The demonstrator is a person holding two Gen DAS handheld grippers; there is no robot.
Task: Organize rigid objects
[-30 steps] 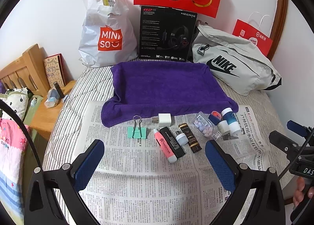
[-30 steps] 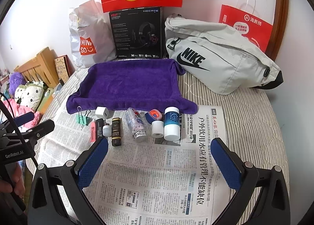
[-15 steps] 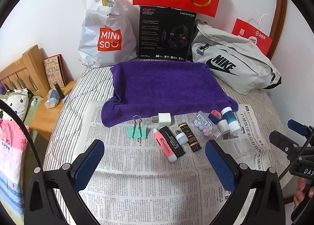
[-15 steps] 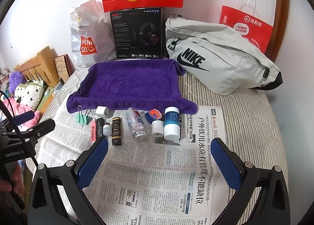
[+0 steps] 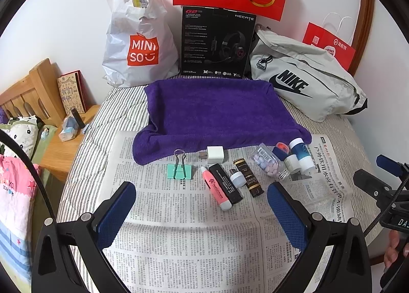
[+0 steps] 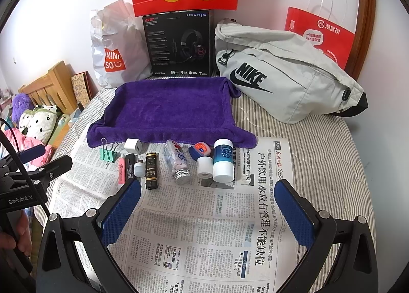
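Observation:
A row of small objects lies on newspaper point(image 5: 194, 236) in front of a purple towel point(image 5: 219, 111): a green binder clip point(image 5: 179, 170), a white charger plug point(image 5: 216, 155), a pink tube point(image 5: 216, 188), a black stick point(image 5: 226, 183), a dark lip-balm tube point(image 5: 249, 180), a clear pill bottle point(image 6: 177, 161), a white roll point(image 6: 205, 167) and a blue-and-white bottle point(image 6: 223, 160). My left gripper point(image 5: 202, 212) is open, hovering short of the row. My right gripper point(image 6: 208, 212) is open too, nothing between its fingers.
Behind the towel point(image 6: 168, 111) stand a white shopping bag point(image 5: 138, 37), a black headset box point(image 5: 217, 42), a grey Nike bag point(image 6: 283, 73) and red paper bags point(image 6: 319, 34). A wooden nightstand point(image 5: 61, 149) is off the bed's left edge.
Both grippers have edged slightly forward toward the row of objects; nothing on the newspaper has moved.

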